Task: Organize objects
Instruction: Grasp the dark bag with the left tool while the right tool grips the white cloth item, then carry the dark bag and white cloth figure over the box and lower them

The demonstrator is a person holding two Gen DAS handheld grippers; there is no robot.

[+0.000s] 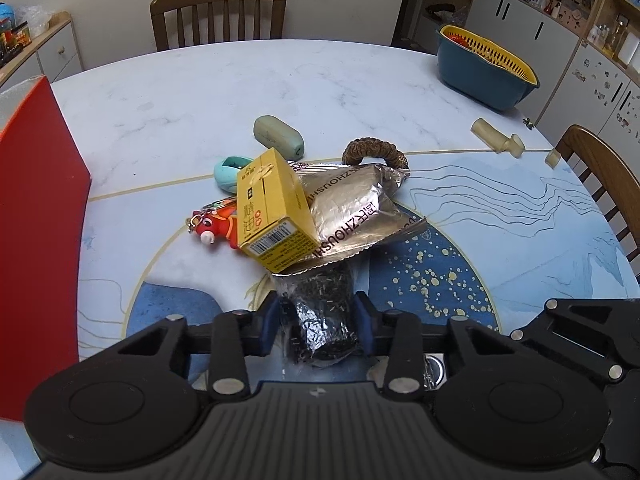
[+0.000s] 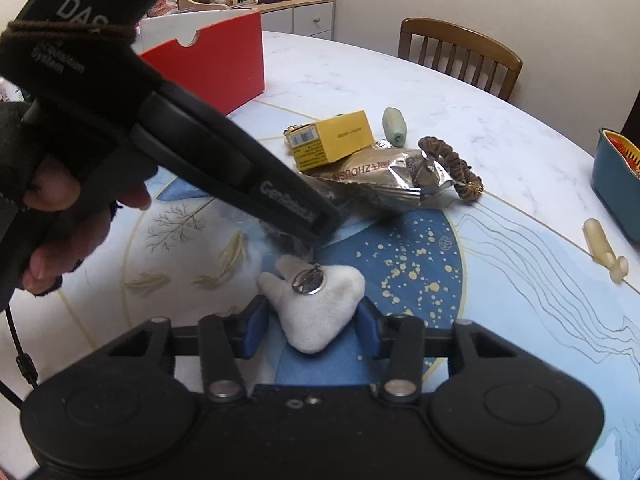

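My left gripper point(image 1: 318, 318) is shut on a clear bag of dark tea leaves point(image 1: 320, 316) low over the table. Beyond it lie a yellow box point(image 1: 272, 212), a silver foil pouch point(image 1: 352, 208), a red toy keychain point(image 1: 212, 226), a teal object point(image 1: 228, 172), a grey-green case point(image 1: 278, 136) and a brown braided ring point(image 1: 376, 152). My right gripper point(image 2: 310, 326) has its jaws around a white plush tooth keychain point(image 2: 320, 312) with a metal ring; the blue pads point(image 2: 252, 328) stand slightly off its sides. The left gripper's body point(image 2: 224, 160) crosses the right wrist view.
A red box point(image 1: 36, 216) stands at the table's left, also in the right wrist view point(image 2: 216, 64). A blue basin with a yellow strainer point(image 1: 484, 68) sits far right. Cream plastic pieces point(image 1: 498, 140) lie near the right edge. Wooden chairs point(image 1: 220, 12) surround the table.
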